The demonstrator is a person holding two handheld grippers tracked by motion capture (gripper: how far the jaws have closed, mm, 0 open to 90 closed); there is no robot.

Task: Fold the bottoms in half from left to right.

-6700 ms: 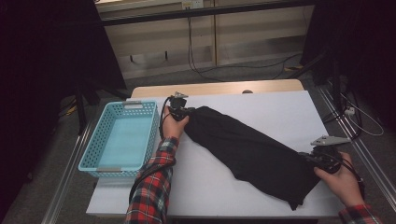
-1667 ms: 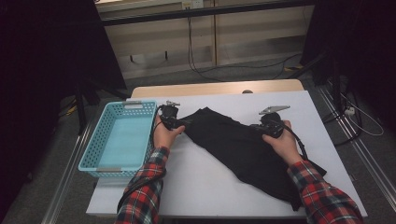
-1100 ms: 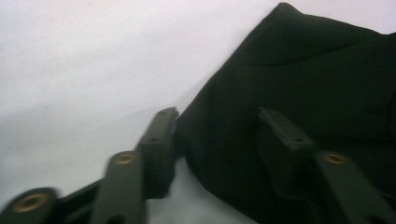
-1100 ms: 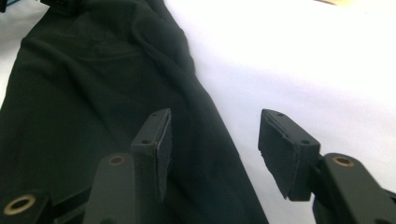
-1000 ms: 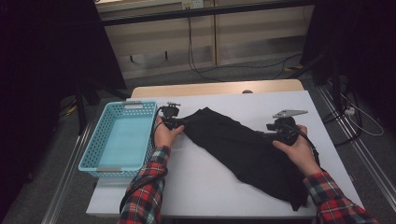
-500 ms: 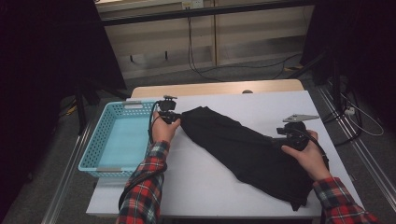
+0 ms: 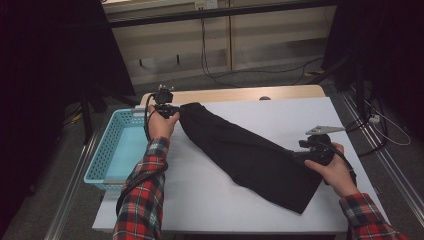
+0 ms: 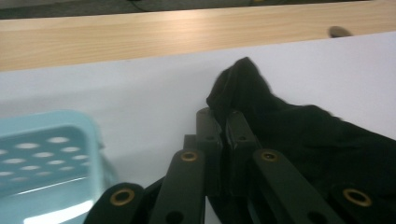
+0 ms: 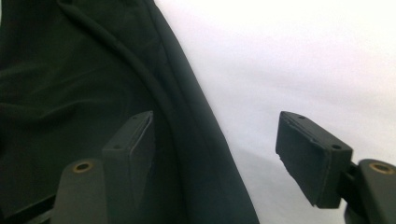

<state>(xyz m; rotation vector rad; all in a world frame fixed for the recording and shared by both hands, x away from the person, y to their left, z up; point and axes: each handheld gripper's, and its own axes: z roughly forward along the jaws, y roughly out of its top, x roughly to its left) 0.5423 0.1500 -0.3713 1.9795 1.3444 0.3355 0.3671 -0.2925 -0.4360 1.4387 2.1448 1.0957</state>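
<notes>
The black garment (image 7: pixel 250 155) lies as a long folded band slanting across the white worktop (image 7: pixel 220 200), its near end close to the front right corner and its far end by the back left. It looks soft, limp and light: it will sag and drape from wherever it is lifted, so it is best taken at corners or along a hemmed edge, where the doubled cloth gives the pads something to bite. At the near end the right gripper (image 7: pixel 302 153) sits low at the garment's right edge; in the right gripper view its jaws have just been opening, and they stand apart and released, straddling the thick seamed edge (image 9: pixel 187 116) with one pad over the cloth and the other over bare worktop, neither pressing. Bare white surface lies in front of the garment and to its right, giving room to drag or fold, though the worktop's front and right edges are near that end. Farther off, the left gripper (image 8: pixel 223 122) is clenched on the garment's far corner, a peak of cloth bunched up between its pads. Just left of that hand the light blue perforated basket (image 7: pixel 107 155) stands at the worktop's left edge, and behind runs a bare wooden strip (image 7: pixel 240 94).
</notes>
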